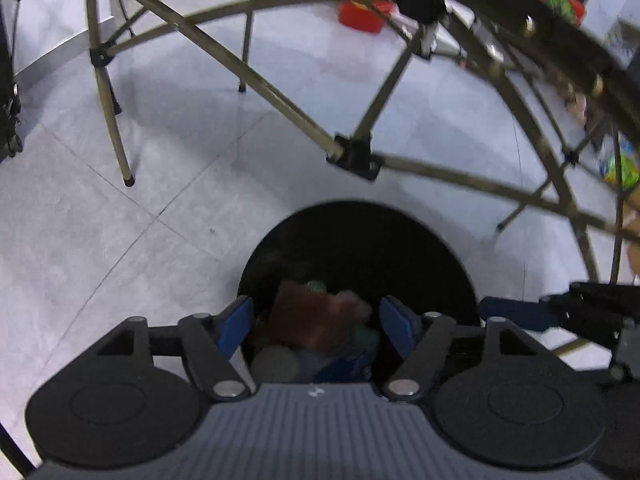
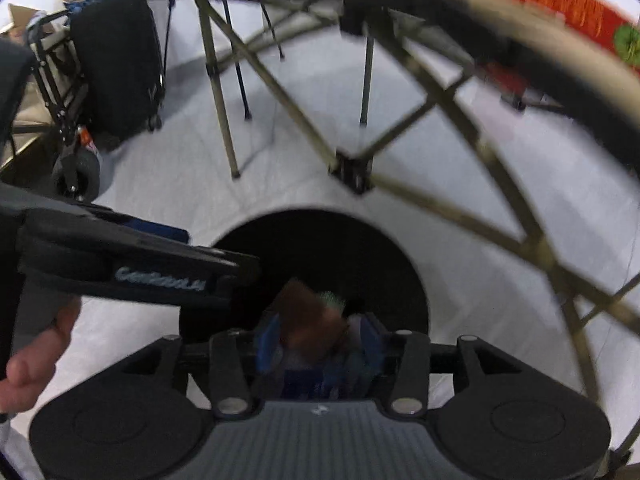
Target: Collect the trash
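Both grippers are seen poised over a round black bin: the left gripper (image 1: 316,326) is spread wide with nothing between its blue pads, while the right gripper (image 2: 318,342) is narrowed around a blurred brown wrapper (image 2: 310,320), though contact with the pads cannot be confirmed through the blur. Largest in view, the pale tiled floor (image 1: 120,220) is spread beneath everything, and above it the crossed tan struts of a folding bench frame (image 1: 352,156) are arched across both views. Next, the black bin (image 1: 360,240) is found standing on the floor just below the frame's central joint, directly under both grippers. A black wheeled case (image 2: 116,64) is parked well apart at the far left in the right wrist view. A red container (image 1: 364,12) is glimpsed beyond the frame. Smallest, the brown wrapper is pictured over the bin's mouth, with more dim trash (image 1: 276,362) lying inside below it.
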